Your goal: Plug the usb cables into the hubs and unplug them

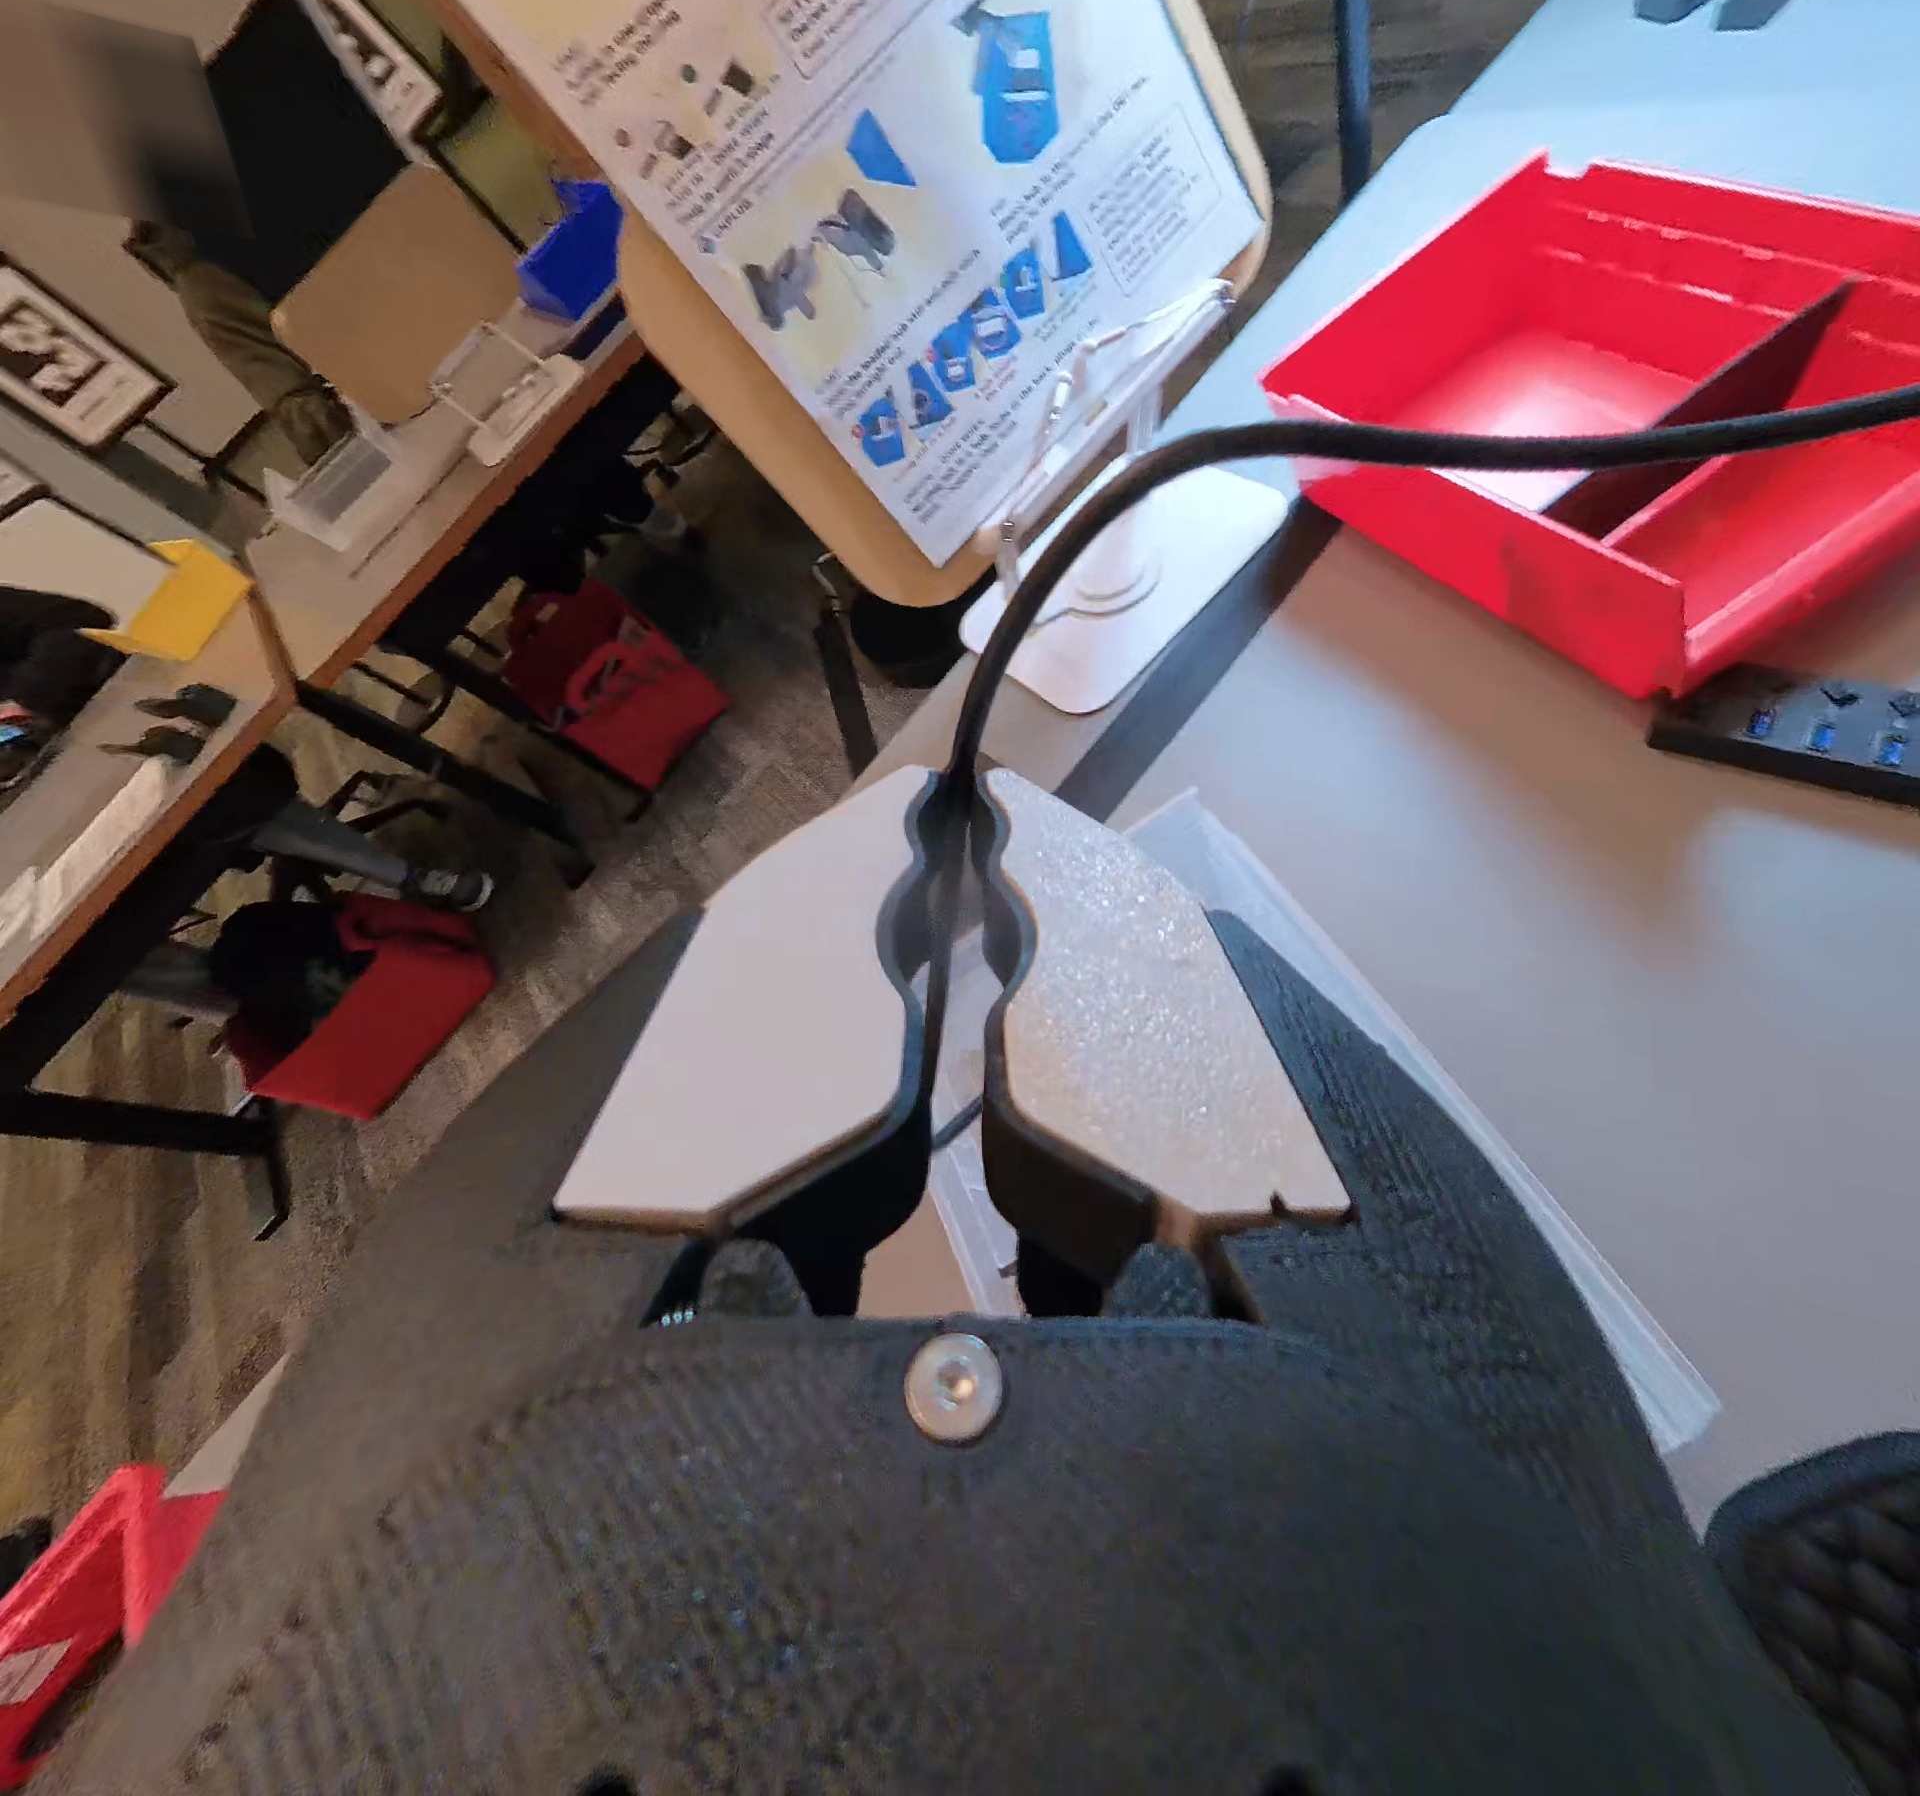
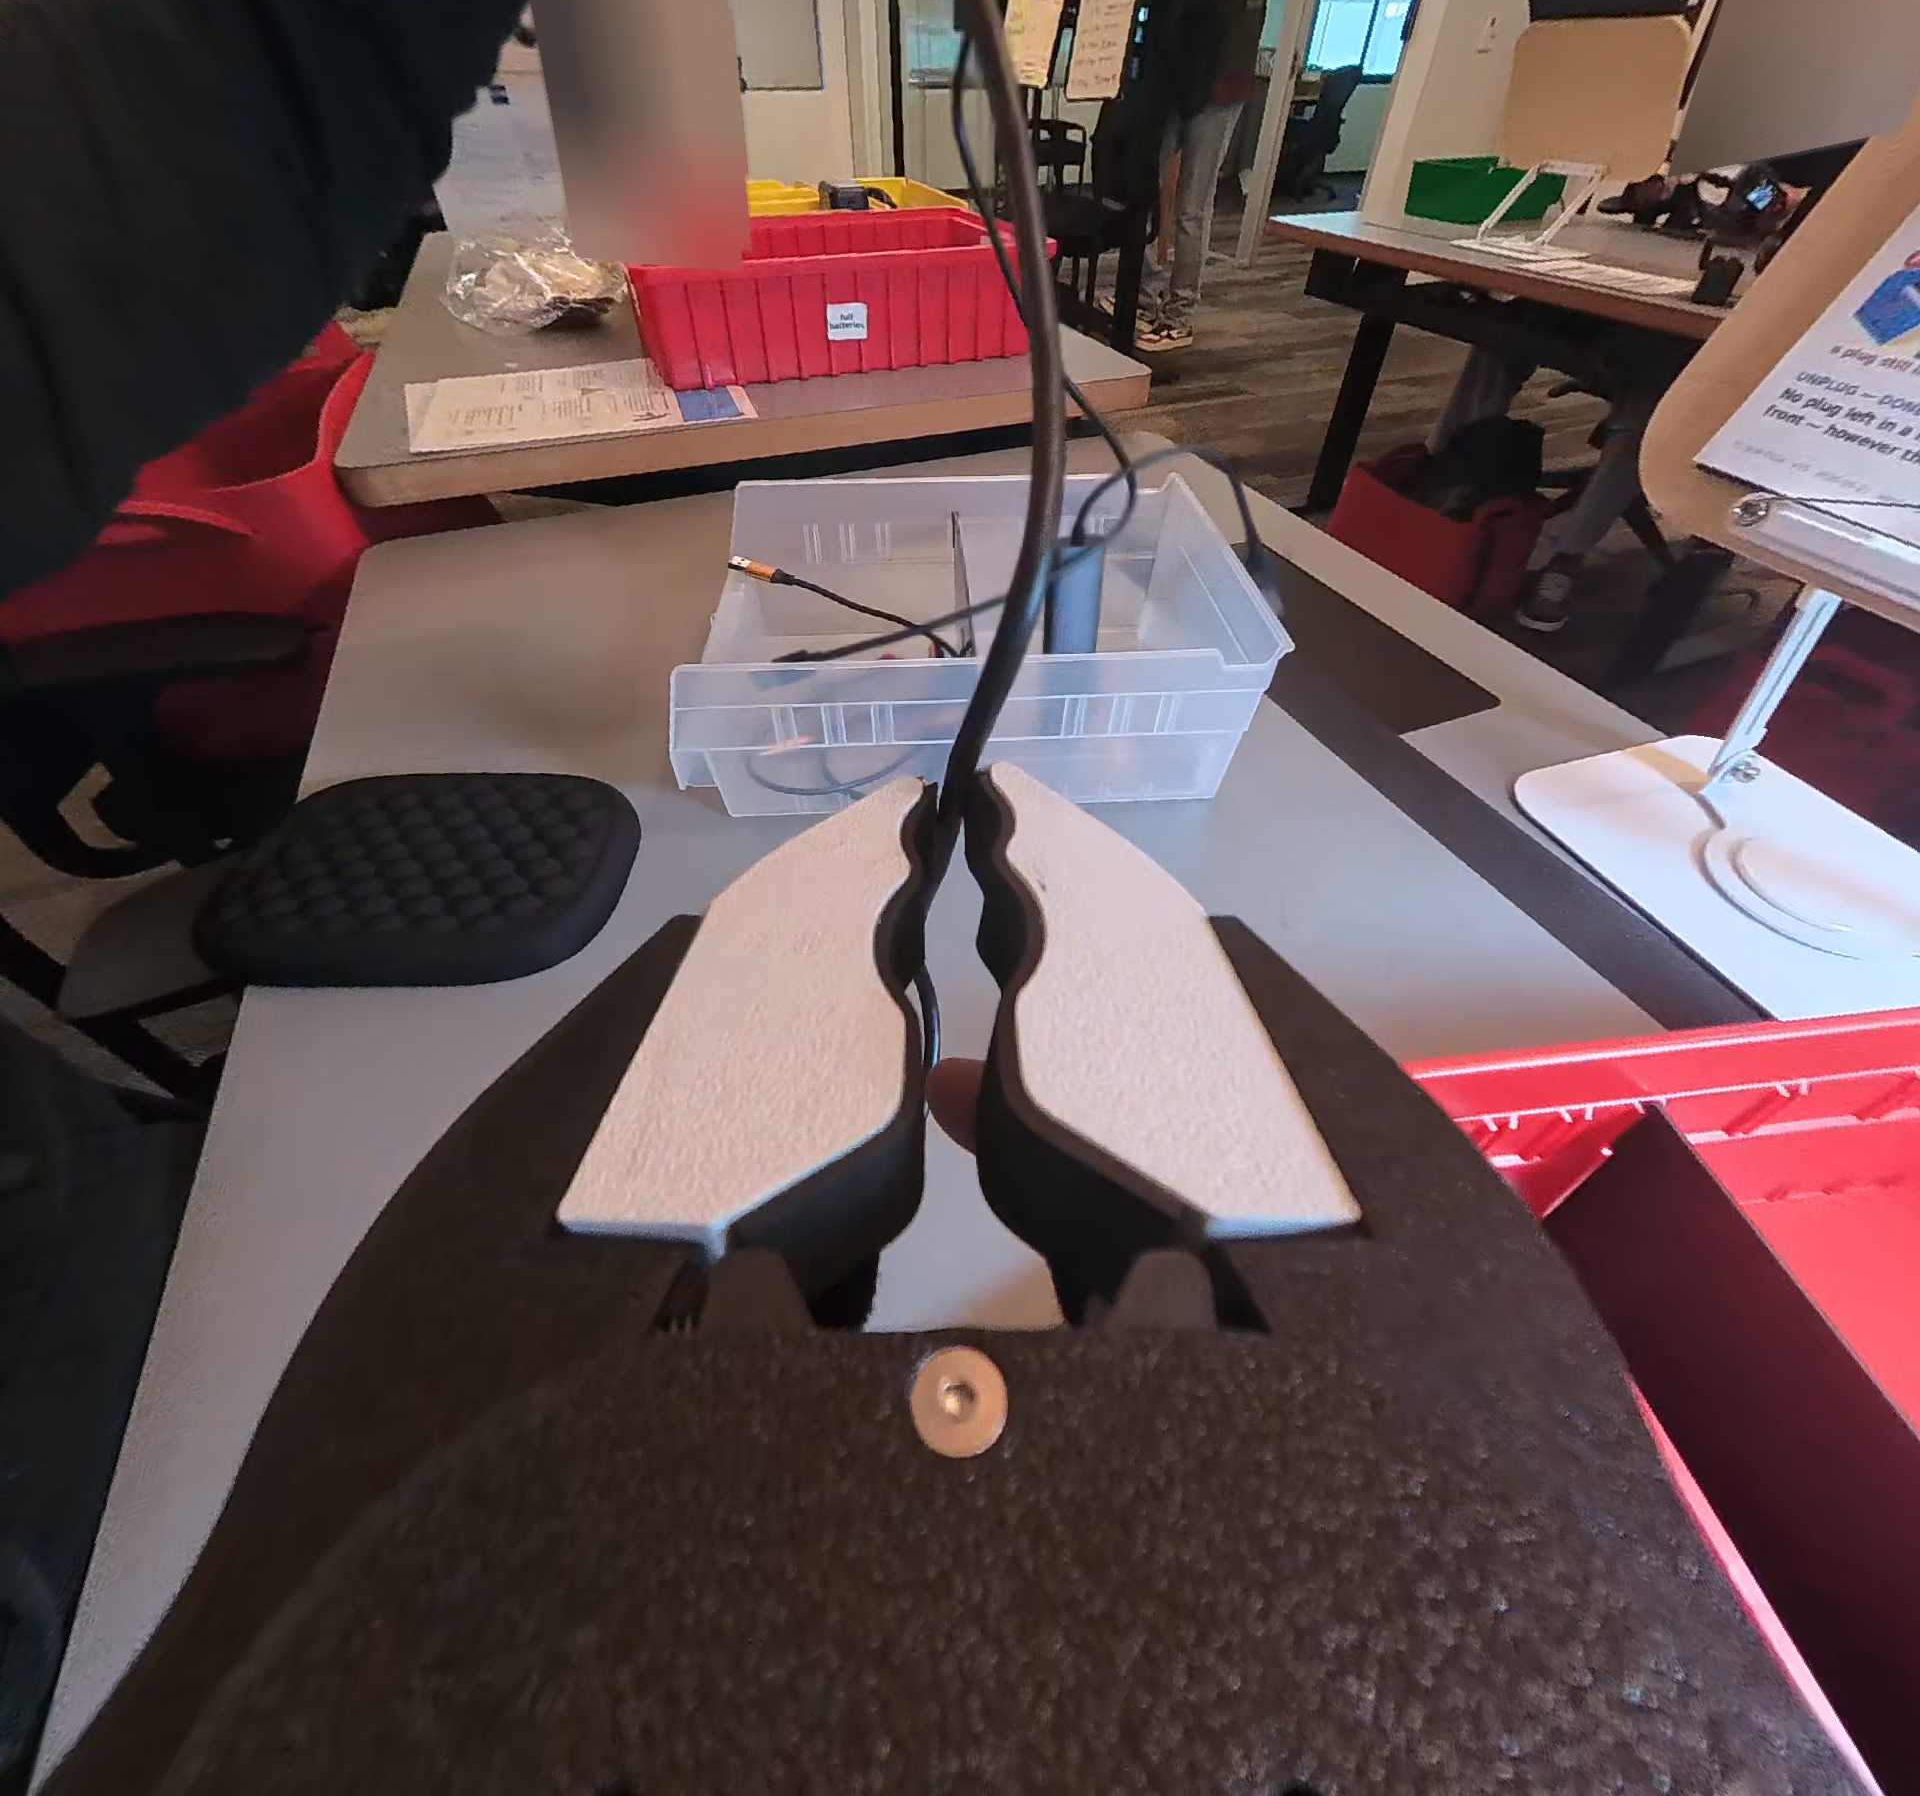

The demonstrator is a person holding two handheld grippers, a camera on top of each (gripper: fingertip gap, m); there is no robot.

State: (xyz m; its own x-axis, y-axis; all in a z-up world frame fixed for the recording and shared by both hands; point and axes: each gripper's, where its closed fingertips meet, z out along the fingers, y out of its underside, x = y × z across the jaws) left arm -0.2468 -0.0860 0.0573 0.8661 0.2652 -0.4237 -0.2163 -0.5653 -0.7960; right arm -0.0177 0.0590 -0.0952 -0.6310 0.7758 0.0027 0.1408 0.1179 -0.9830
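Observation:
My left gripper [image 1: 961, 790] is shut on a black cable [image 1: 1351, 440]. The cable rises from the fingertips and bends right over a red bin [image 1: 1507, 416]. A black USB hub [image 1: 1808, 744] with blue ports lies on the table in front of that bin, apart from the gripper. My right gripper [image 2: 954, 790] is shut on a black cable [image 2: 1051, 396] that runs up out of the top of the frame. Behind it stands a clear bin [image 2: 1195, 707] holding more cables, one with an orange-tipped plug [image 2: 764, 572]. No plug end shows in either gripper.
An instruction board [image 1: 935, 188] on a white stand [image 2: 1662, 853] sits at the table's far edge. A black padded armrest [image 2: 416, 873] is to the left. The red bin [image 2: 1714, 1175] is at the lower right in the right wrist view. Other tables and red bags stand beyond.

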